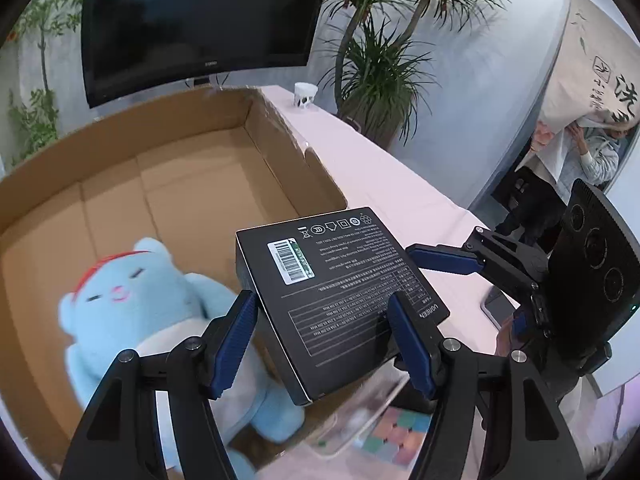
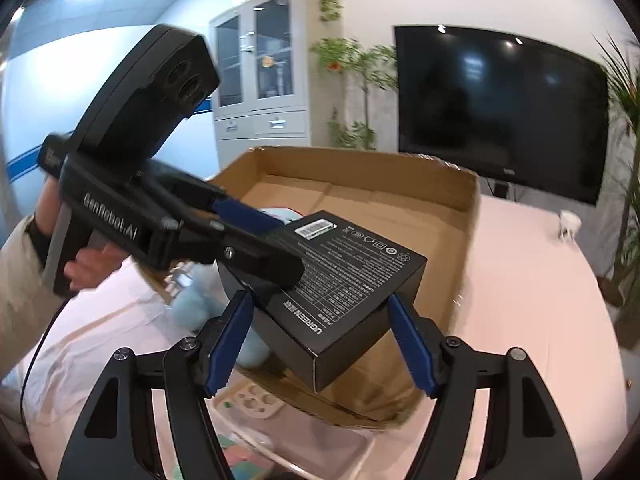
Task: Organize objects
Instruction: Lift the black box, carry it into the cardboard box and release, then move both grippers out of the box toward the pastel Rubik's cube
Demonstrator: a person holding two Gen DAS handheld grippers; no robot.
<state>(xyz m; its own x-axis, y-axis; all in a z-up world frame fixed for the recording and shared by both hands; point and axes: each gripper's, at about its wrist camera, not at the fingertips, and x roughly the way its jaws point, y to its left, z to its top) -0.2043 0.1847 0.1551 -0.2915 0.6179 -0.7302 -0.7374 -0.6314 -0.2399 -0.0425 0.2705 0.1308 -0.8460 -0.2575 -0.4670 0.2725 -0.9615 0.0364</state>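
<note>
Farthest left in the left wrist view, a pale blue plush bear (image 1: 160,320) already lies on the floor of the open cardboard box (image 1: 132,136), so at least one object appears to be put away; the rest of the box floor that shows is bare. Just right of the bear, the black product carton (image 1: 340,292) hangs in the air over the box's near right corner, tilted, its printed underside up. The left gripper (image 1: 324,340) has its blue pads against the carton's two long sides near the close end, gripping it. Further right in that view the right gripper (image 1: 444,260) comes in from the side; one of its blue fingers lies beside the carton's far corner, but that view does not settle contact. The right wrist view does: its own pads sit on opposite corners of the same carton (image 2: 340,280), so both tools appear to hold it at once, with the left gripper's body (image 2: 168,216) and the person's hand (image 2: 86,268) at left. Below the carton, outside the box's near wall on the pink tablecloth (image 1: 400,184), a clear phone case (image 2: 288,436) and a sheet of pastel squares (image 1: 396,432) lie unsorted. Judged from this, the work is partway: the carton is not yet lowered into the box, and the case and the pastel sheet probably come after. A small white cup (image 1: 306,94) stands well apart at the table's far end.
</note>
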